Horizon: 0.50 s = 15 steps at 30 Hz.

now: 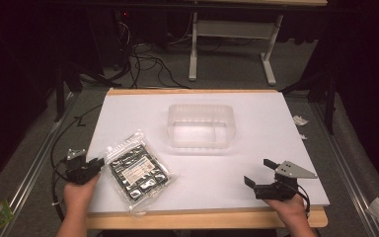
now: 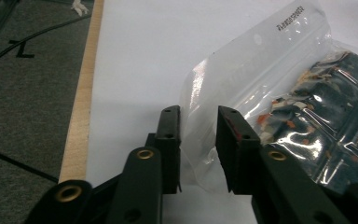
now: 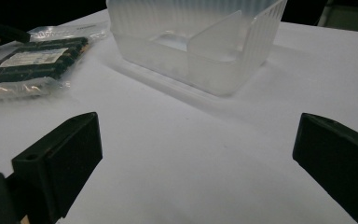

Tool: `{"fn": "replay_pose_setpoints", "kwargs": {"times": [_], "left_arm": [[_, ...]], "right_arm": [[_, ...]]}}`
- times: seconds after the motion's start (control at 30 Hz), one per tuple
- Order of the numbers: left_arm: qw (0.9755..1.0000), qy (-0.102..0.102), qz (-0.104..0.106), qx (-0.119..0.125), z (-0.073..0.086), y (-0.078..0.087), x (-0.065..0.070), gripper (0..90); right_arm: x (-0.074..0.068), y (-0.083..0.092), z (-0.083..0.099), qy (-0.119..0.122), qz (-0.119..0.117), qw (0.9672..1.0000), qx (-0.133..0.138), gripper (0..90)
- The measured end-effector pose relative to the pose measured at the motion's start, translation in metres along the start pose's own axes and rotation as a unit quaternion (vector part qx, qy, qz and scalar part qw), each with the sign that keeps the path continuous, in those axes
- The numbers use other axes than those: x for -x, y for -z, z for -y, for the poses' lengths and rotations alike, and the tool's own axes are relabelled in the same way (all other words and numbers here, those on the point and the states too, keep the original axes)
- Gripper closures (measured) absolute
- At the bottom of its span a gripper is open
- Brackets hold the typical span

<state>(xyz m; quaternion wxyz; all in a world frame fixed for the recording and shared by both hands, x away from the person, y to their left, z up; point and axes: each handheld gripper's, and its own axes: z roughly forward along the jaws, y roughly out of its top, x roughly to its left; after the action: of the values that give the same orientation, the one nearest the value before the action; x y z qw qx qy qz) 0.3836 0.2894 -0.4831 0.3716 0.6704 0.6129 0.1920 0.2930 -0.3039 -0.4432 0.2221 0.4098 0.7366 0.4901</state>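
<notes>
A clear zip bag (image 1: 137,170) holding a dark packet with a pale label lies on the white tabletop (image 1: 256,128) at the front left. My left gripper (image 1: 100,162) sits at the bag's left corner. In the left gripper view its jaws (image 2: 198,116) stand a narrow gap apart with the bag's (image 2: 284,93) loose plastic edge between them, and the pads are not pressed together on it. My right gripper (image 1: 257,172) rests near the front right edge, open wide with nothing between its jaws (image 3: 196,140). It faces the bag (image 3: 32,65) and a container.
A translucent plastic container (image 1: 201,106) with an inner divider (image 3: 214,35) stands at the table's middle back. The table's wooden edge (image 2: 81,112) runs just left of the left gripper. Cables (image 1: 148,64) and a white frame (image 1: 193,49) lie on the floor beyond.
</notes>
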Motion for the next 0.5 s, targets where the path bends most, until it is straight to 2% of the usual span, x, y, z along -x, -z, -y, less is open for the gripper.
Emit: {"fn": "replay_pose_setpoints", "kwargs": {"times": [0.17, 0.2, 0.4, 0.5], "left_arm": [[0.9997, -0.016, 0.017, 0.002, 0.0012, 0.0011, 0.0028, 84.8], [0.9996, -0.024, 0.018, 0.001, 0.0013, 0.0014, 0.0034, 87.0], [0.9989, -0.041, 0.02, 0.012, 0.0028, 0.004, 0.0063, 89.5], [0.9987, -0.035, 0.028, 0.023, 0.0037, 0.0078, 0.0059, 89.6]], "right_arm": [[0.0, 0.0007, -0.0001, -0.003, 0.001, 1.0, 0.0, 1.5], [0.0, 0.0006, -0.0001, -0.003, 0.001, 1.0, 0.001, 1.6], [0.0, 0.0004, 0.0001, -0.005, 0.001, 1.0, 0.003, 2.1], [0.0001, 0.0004, 0.0002, -0.006, 0.001, 1.0, 0.005, 2.3]]}}
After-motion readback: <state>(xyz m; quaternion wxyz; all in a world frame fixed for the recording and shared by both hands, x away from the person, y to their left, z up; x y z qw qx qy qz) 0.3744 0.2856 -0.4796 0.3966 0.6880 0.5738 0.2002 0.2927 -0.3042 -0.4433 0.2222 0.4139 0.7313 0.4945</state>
